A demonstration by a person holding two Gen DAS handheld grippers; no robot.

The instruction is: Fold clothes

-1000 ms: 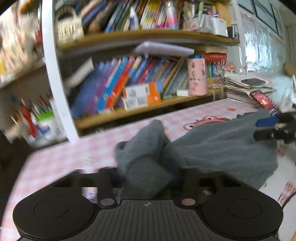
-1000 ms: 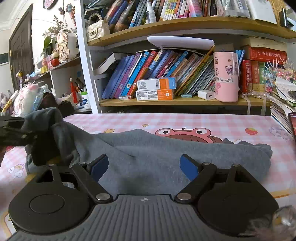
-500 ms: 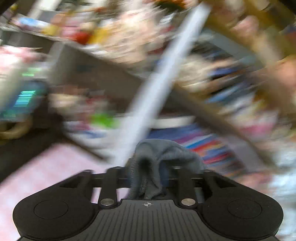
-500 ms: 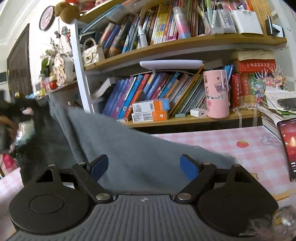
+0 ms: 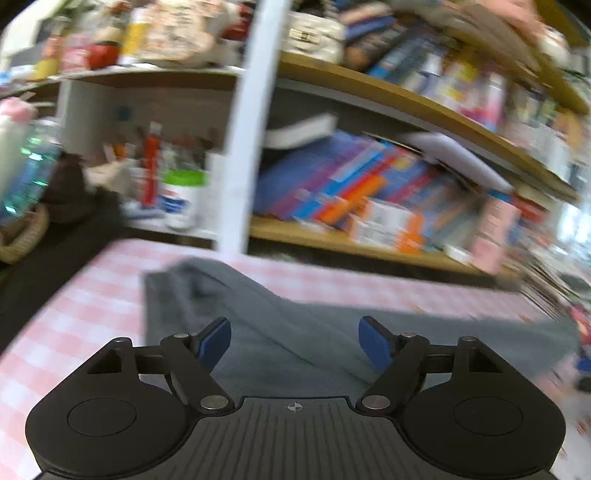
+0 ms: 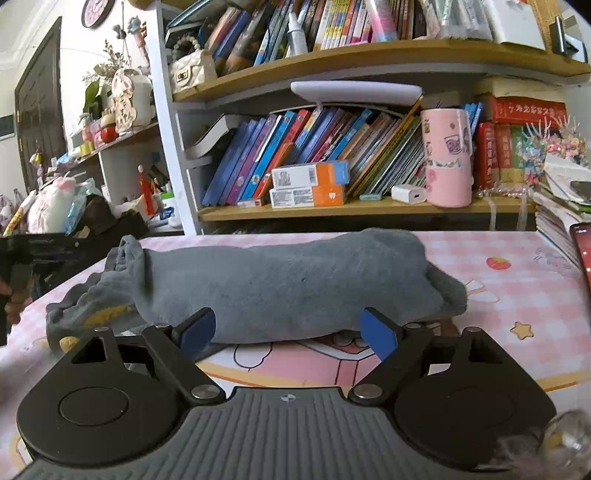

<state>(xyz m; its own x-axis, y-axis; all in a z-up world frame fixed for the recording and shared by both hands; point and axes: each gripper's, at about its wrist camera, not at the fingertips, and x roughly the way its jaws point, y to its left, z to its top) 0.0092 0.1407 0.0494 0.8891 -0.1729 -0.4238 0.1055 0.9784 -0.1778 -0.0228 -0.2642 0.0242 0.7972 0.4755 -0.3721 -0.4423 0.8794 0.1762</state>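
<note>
Grey garment [image 6: 288, 284] lies bunched lengthwise on my pink checked worktop [image 6: 517, 295] — both my left gripper [image 5: 295, 341] and right gripper [image 6: 288, 328] have jaws apart, holding nothing.

Both wrist views low over table [image 6: 498, 280], facing bookshelf [image 6: 369, 212]

A wooden bookshelf [image 6: 369, 62] with white uprights fills the back of the frame, packed with leaning books [image 6: 295, 155]. A pink tumbler [image 6: 447, 157] stands at right on the lower shelf. A dark door [image 6: 38, 110] and a wall clock [image 6: 94, 11] sit upper left. The pink checked tablecloth [image 6: 509, 295] runs across the lower frame.
</note>
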